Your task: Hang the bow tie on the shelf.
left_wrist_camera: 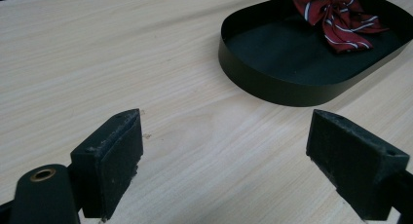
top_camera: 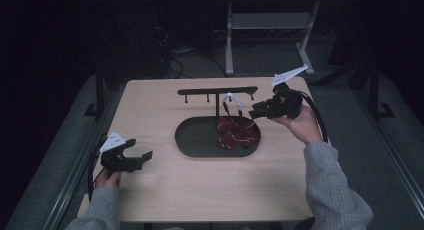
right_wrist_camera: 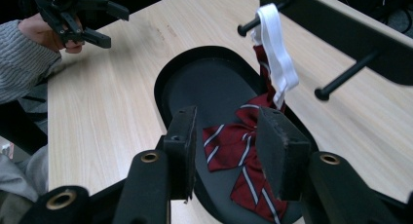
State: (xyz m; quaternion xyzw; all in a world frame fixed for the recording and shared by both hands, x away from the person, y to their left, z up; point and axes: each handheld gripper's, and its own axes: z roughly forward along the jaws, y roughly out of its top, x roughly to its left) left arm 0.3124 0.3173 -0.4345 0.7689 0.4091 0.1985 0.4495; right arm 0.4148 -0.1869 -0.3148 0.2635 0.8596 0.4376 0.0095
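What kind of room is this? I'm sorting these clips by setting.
Probably a lab or workshop set up for recording. A bare wooden table holds just a black tray with a peg rack and a red striped bow tie, and cables lie on the dark floor by a metal frame.

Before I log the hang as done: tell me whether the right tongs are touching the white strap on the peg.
Apart. In the right gripper view the right tongs stand open, well short of the white strap, which hangs on the peg by itself.
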